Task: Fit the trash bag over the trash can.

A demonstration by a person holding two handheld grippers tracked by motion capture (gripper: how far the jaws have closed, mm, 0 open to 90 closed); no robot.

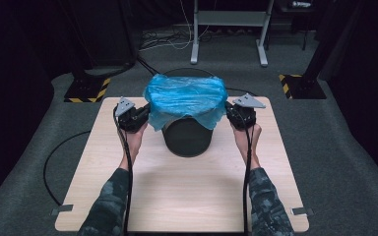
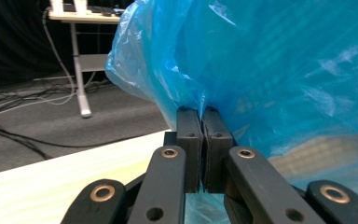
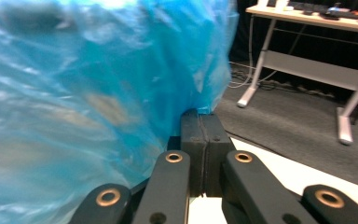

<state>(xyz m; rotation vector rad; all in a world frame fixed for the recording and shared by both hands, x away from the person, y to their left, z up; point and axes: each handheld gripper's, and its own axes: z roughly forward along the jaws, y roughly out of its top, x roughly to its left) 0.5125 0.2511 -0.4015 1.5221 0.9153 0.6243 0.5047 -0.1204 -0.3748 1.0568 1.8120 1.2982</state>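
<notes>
Two grippers are seen in the high view, each clenched on an opposite edge of a thin, translucent blue plastic bag [image 1: 184, 98] that is draped over the mouth of a round black bin [image 1: 187, 135]. The left gripper [image 1: 145, 117] is placed at the bag's left hem, the right gripper [image 1: 230, 114] at its right hem. The bin stands on a pale wooden tabletop [image 1: 177, 191], towards its far side. Grey carpet, cables and a white-framed desk [image 1: 229, 19] are noted beyond.

In the left gripper view, the jaws are pressed together on a gathered pleat of film. The bag is judged light, limp and slippery, easily torn if tugged hard; the hem is the sensible hold.

In the right gripper view, the jaws are likewise closed on a pinch of the film, with tabletop below and a desk leg [image 3: 256, 70] behind.
</notes>
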